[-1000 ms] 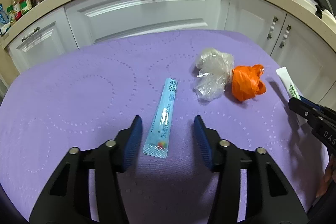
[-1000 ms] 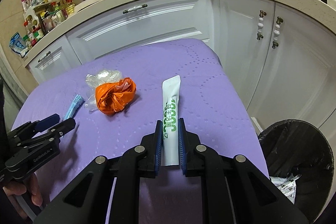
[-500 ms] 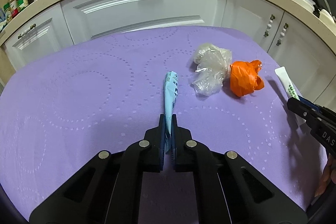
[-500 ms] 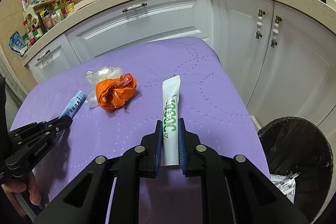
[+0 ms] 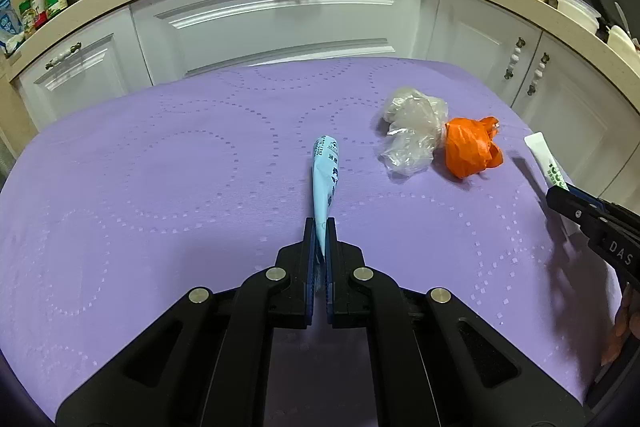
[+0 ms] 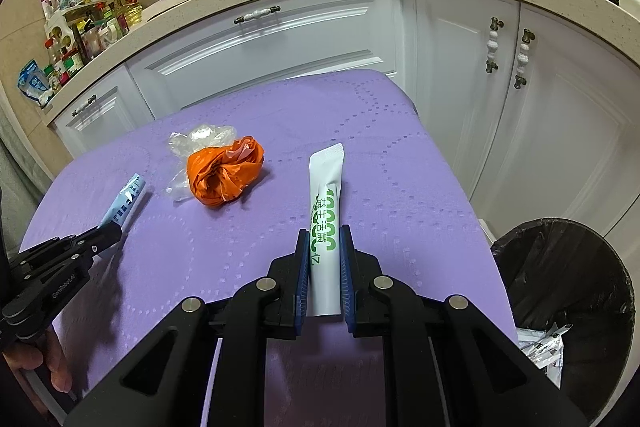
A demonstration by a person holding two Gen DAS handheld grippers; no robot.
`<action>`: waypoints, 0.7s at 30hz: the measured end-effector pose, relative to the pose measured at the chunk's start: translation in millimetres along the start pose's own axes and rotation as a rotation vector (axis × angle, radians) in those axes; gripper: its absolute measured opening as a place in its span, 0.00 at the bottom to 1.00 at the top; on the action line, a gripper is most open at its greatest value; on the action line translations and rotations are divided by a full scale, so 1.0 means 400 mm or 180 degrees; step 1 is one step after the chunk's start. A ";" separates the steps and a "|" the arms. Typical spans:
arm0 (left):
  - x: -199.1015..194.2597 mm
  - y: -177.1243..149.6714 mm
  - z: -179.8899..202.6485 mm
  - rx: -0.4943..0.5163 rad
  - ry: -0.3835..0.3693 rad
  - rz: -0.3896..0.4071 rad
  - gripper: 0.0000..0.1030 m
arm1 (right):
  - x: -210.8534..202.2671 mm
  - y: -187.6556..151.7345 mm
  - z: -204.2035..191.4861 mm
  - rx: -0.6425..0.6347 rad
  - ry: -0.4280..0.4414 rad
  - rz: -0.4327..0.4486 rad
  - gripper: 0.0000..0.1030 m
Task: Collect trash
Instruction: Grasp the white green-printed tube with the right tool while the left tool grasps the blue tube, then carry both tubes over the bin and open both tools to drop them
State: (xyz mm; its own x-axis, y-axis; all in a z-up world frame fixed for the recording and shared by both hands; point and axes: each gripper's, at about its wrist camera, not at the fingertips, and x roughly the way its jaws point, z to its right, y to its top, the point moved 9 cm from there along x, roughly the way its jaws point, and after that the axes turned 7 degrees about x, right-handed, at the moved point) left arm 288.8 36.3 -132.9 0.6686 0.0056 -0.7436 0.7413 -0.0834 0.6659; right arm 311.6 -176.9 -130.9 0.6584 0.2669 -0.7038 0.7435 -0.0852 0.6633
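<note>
With left gripper (image 5: 319, 227) clamped on blue sachet (image 5: 325, 179), right gripper (image 6: 325, 239) on white sachet (image 6: 325, 203): grasp step done; next, carry both to bin (image 6: 568, 267)

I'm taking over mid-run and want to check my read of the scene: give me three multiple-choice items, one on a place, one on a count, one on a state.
1. Where is the black bin?
A. on the table
B. on the floor off the table's right edge
C. on the counter

2. How many crumpled bags lie loose on the purple cloth?
A. one
B. two
C. four

3. What is the left tool doing?
A. shut on the blue sachet
B. open above it
C. holding the orange bag

Answers:
1 B, the right wrist view shows it below the table edge.
2 B, the orange bag and a clear bag.
3 A, the sachet sits pinched between its fingers.
</note>
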 end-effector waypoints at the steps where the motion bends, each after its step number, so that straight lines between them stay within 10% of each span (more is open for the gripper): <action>1: 0.000 0.000 -0.002 -0.0004 0.0005 0.0001 0.04 | -0.002 -0.001 0.000 -0.0002 0.0001 0.0001 0.15; 21: -0.107 0.006 0.045 0.0084 -0.0014 0.0243 0.04 | -0.094 -0.014 0.069 0.0067 -0.0130 0.0144 0.15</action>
State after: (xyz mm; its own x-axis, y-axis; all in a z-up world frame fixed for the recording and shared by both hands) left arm 260.7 17.9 -100.6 0.7229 -0.0062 -0.6909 0.6863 -0.1095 0.7190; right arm 285.8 -213.0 -115.3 0.6954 0.2229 -0.6832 0.7148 -0.1167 0.6895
